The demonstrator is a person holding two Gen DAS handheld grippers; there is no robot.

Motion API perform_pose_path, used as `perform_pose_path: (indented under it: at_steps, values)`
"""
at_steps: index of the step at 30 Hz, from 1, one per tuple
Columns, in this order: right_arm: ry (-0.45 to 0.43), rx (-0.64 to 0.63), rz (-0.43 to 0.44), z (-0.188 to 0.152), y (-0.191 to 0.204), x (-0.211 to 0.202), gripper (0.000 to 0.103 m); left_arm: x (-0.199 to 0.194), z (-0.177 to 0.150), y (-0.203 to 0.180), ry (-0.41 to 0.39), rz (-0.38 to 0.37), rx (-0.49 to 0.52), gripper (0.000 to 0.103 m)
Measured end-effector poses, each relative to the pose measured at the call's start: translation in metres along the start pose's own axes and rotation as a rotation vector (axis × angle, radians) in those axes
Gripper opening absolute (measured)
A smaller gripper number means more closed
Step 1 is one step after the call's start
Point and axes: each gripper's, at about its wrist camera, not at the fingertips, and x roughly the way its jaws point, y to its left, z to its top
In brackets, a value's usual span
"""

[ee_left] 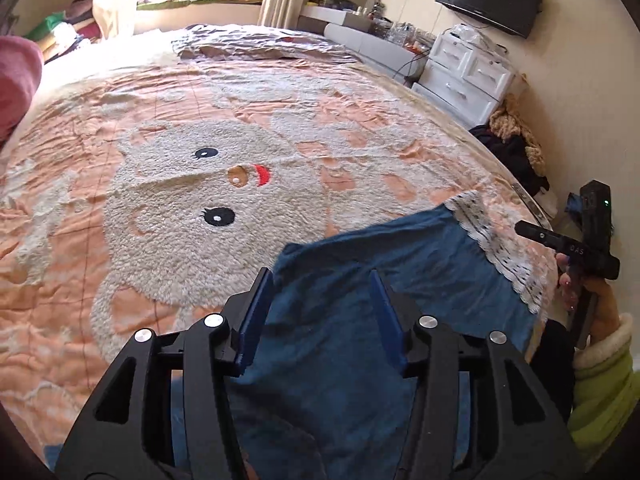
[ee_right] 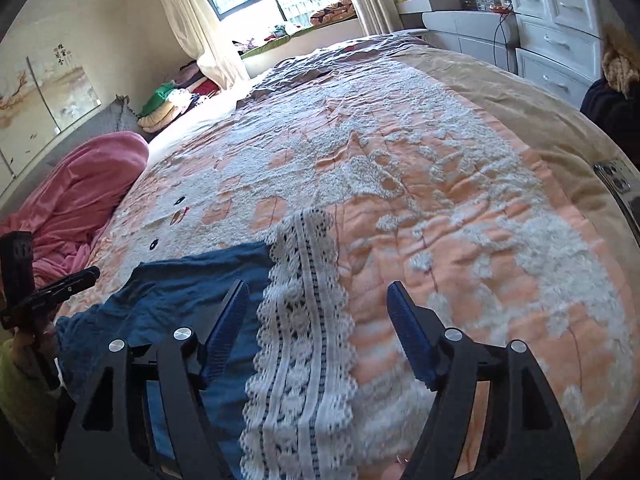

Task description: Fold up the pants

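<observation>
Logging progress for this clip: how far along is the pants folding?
Done: the blue pants lie folded on the bedspread, lace hem at one end. In hand: nothing; left claw and right claw are open above them. Left: possibly another fold; I can't tell.

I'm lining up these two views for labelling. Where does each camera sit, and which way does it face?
Left wrist: sits on the left hand-held gripper, angled down over blue pants toward the window; jaws open, the right hand and its green sleeve show at the right edge.
Right wrist: sits on the right hand-held gripper, angled down over the pants' lace hem; jaws open, the left hand-held gripper at the left edge.
Shared: pants, peach blanket, white drawers.
</observation>
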Motion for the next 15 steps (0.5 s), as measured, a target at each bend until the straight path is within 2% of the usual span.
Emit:
perform_pose_path:
  at_steps: [3, 5, 10, 13, 14, 15]
  values:
    - [0.003, 0.002, -0.001, -0.022, 0.002, -0.021, 0.07, -0.021, -0.029, -0.038, -0.012, -0.034, 0.103, 0.043]
    - [0.016, -0.001, -0.013, -0.03, 0.001, -0.032, 0.07, -0.026, -0.051, -0.065, 0.013, -0.064, 0.168, 0.043]
    - [0.06, -0.035, -0.023, -0.046, 0.009, -0.041, 0.068, -0.013, -0.096, -0.107, 0.074, -0.075, 0.301, 0.043]
    - [0.113, -0.046, -0.033, -0.055, 0.013, -0.033, 0.058, 0.005, -0.11, -0.116, 0.102, -0.014, 0.354, 0.043]
    - [0.124, -0.052, -0.032, -0.057, 0.014, -0.03, 0.045, 0.008, -0.11, -0.116, 0.102, -0.01, 0.35, 0.043]
    - [0.137, -0.058, -0.039, -0.059, 0.013, -0.028, 0.036, 0.011, -0.109, -0.114, 0.105, -0.019, 0.337, 0.042]
